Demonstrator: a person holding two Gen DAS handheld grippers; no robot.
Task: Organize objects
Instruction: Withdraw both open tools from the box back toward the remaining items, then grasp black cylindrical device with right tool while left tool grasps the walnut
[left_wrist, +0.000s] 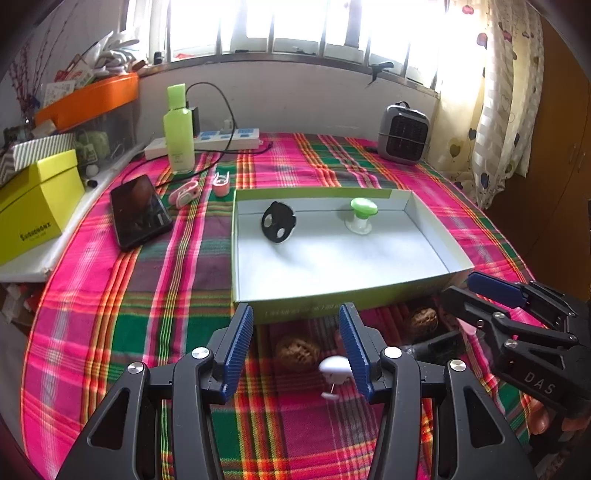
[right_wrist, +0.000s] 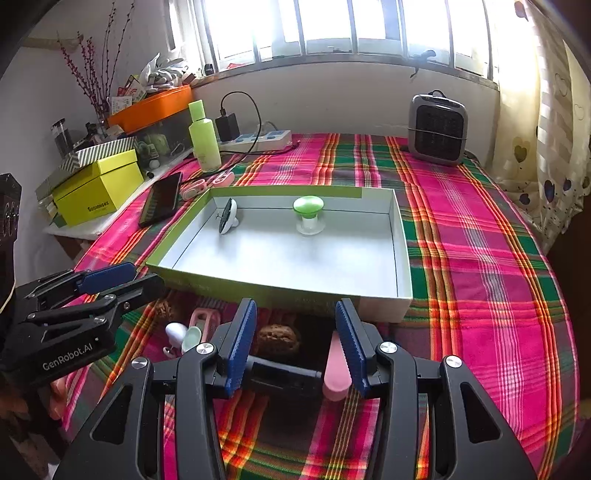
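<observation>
A shallow white box (left_wrist: 332, 291) (right_wrist: 402, 236) with green sides lies on the plaid cloth. Inside it are a black-and-white round item (left_wrist: 277, 221) (right_wrist: 227, 216) and a green-topped mushroom-shaped item (left_wrist: 362, 215) (right_wrist: 308, 214). My left gripper (left_wrist: 295, 349) is open and empty over a walnut (left_wrist: 297, 352) and a small white item (left_wrist: 334, 369) in front of the box. My right gripper (right_wrist: 295, 339) is open and empty over another walnut (right_wrist: 277, 338), a black oblong item (right_wrist: 284, 373) and a pink item (right_wrist: 336, 373). A pink band (right_wrist: 201, 319) and a pale green item (right_wrist: 192, 338) lie beside them.
A phone (left_wrist: 138, 210), a green bottle (left_wrist: 179, 129), a power strip (left_wrist: 207, 142), two small pink items (left_wrist: 221, 184) and a grey heater (left_wrist: 402, 134) stand beyond the box. A yellow box (left_wrist: 33, 206) and an orange tray (left_wrist: 88, 99) are at the left.
</observation>
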